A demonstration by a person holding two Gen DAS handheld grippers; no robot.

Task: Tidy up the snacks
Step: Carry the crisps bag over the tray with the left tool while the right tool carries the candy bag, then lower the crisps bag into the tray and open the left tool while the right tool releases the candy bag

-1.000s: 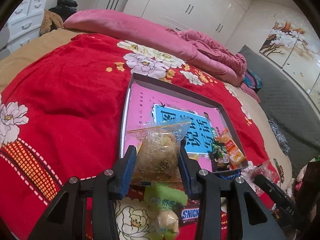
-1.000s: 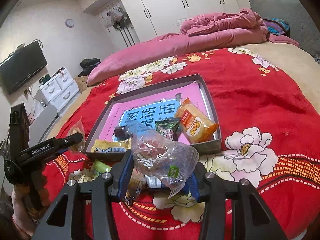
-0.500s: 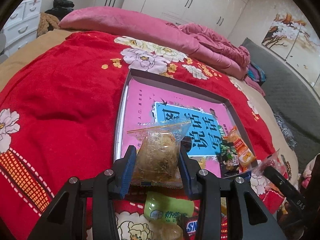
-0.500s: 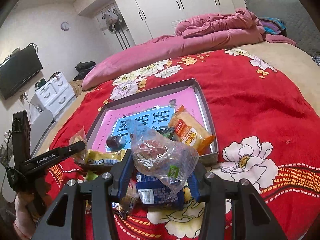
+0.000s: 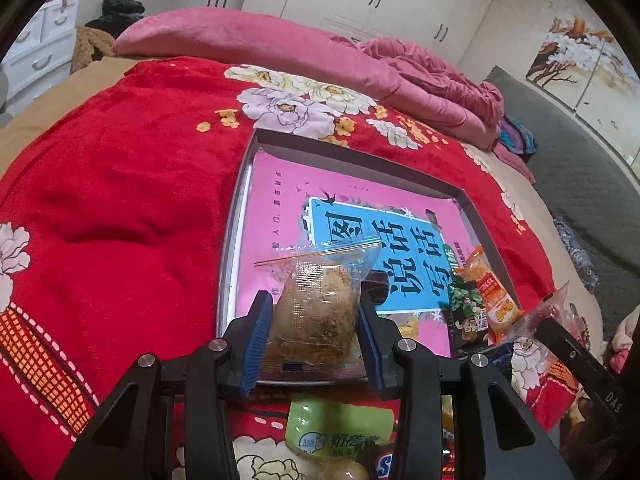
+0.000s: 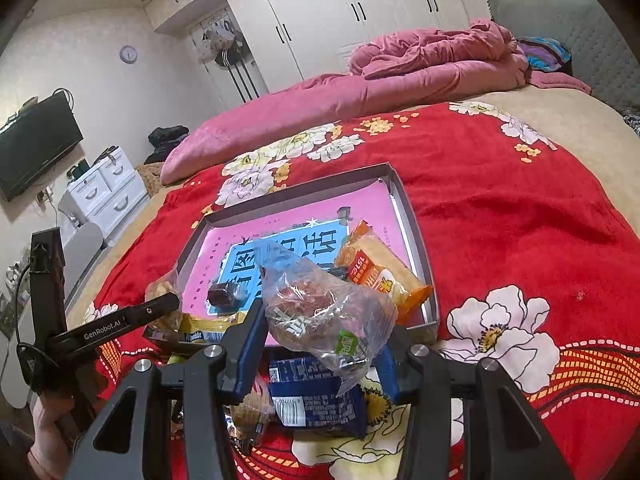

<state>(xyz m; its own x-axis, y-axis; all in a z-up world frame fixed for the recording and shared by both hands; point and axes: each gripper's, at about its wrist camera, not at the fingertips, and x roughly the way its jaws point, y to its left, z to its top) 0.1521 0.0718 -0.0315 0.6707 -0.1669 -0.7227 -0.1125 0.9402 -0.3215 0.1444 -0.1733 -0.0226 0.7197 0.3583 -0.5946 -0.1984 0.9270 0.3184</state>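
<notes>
My left gripper is shut on a clear zip bag of brownish snack, held over the near rim of the grey tray. The tray has a pink and blue printed bottom and holds an orange packet, a dark green packet and a small dark sweet. My right gripper is shut on a crumpled clear bag of mixed snacks, just short of the tray's near right corner. In the right wrist view the left gripper shows at the left with its bag.
Loose snacks lie on the red flowered blanket before the tray: a green packet, a blue packet and a yellow packet. A pink duvet lies at the far side. White drawers and a television stand left.
My left gripper has moved forward with its bag, from over the loose snacks to over the tray's near rim. The right gripper has edged closer to the tray, still holding its bag.
</notes>
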